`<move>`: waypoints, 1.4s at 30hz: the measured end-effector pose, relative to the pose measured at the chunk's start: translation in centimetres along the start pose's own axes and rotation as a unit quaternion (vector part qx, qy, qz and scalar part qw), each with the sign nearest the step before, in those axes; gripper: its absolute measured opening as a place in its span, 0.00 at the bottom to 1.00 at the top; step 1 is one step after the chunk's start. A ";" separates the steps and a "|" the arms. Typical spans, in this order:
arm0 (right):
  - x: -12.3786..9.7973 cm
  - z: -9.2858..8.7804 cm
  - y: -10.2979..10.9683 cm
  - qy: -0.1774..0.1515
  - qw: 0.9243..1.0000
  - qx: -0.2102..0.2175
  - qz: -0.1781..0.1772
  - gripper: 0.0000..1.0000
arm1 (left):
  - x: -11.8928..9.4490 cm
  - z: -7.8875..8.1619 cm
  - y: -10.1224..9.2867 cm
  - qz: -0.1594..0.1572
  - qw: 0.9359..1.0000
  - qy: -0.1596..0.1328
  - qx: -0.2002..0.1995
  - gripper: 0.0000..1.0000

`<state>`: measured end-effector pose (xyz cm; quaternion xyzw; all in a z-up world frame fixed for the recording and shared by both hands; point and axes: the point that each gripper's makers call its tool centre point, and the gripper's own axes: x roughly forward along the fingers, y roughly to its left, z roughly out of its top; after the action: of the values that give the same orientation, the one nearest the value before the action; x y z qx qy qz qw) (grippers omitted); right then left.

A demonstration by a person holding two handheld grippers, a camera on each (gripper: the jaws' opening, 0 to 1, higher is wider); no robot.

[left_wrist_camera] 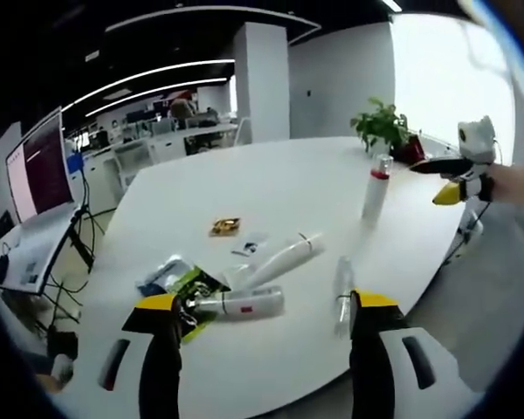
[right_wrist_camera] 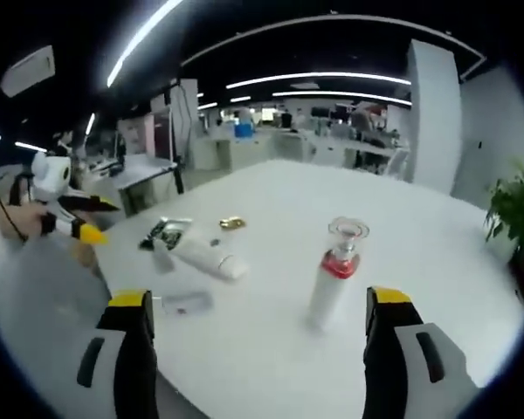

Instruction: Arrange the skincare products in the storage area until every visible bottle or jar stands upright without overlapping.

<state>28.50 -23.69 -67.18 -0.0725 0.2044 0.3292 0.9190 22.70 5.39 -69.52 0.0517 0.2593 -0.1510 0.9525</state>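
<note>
in the left gripper view the left gripper holds its yellow-tipped jaws wide apart with nothing between them, hanging over the near edge of the round white worktop. just beyond the jaws a white tube with a red band lies on its side, its cap end touching a green and black packet that lies flat beside the left jaw. a longer white tube lies tilted just behind it, the two close enough that i cannot tell whether they touch. near the right jaw a small clear bottle lies on its side, apart from the tubes. further out sit a small gold packet and a small white sachet, and well apart toward the far right stands an upright white bottle with a red collar. a potted plant stands at the far rim, and the right gripper shows at the right edge beyond the worktop. in the right gripper view the right gripper also has its jaws spread wide and empty, with the upright bottle standing between them but further out, not touched by either jaw. the lying tube and the packet rest to the left, and the clear bottle lies near the left jaw. the left gripper shows at the left edge.
</note>
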 end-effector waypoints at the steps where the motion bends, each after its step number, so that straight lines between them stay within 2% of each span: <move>1: -0.1 0.0 0.2 -0.002 1.000 0.000 -0.003 1.00 | 0.0 0.0 0.0 0.000 1.000 0.000 0.000 0.72; 9: -1.2 -0.1 1.1 -0.019 0.998 0.044 -0.039 1.00 | 0.1 -0.1 0.3 0.004 1.000 0.000 0.002 0.71; 14: -1.3 -1.1 1.3 -0.005 0.998 0.039 -0.045 1.00 | -0.1 -0.1 0.3 0.009 1.000 0.002 0.000 0.71; 18: -1.2 -1.1 0.9 -0.007 0.998 0.027 -0.051 1.00 | 0.0 -0.1 0.2 0.008 1.000 0.004 0.004 0.71; 20: -1.2 -1.5 0.8 0.012 0.998 0.004 -0.062 1.00 | -0.1 0.0 -0.1 0.007 1.000 0.006 0.006 0.71; 28: -1.1 -1.5 1.7 0.015 0.999 0.001 -0.045 0.99 | -0.1 -0.2 0.2 0.010 1.000 0.006 0.002 0.71; 32: -1.0 -1.5 1.6 0.015 0.999 0.007 -0.041 0.95 | -0.1 -0.3 0.4 0.012 1.000 0.005 0.001 0.70; 42: -0.8 -1.5 2.4 0.017 0.999 0.001 -0.028 0.97 | 0.0 -0.3 0.5 0.012 1.000 0.006 0.003 0.70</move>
<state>25.93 -22.68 -68.18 -0.0835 0.2184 0.3017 0.9243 22.68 5.96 -69.78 0.0582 0.2636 -0.1399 0.9527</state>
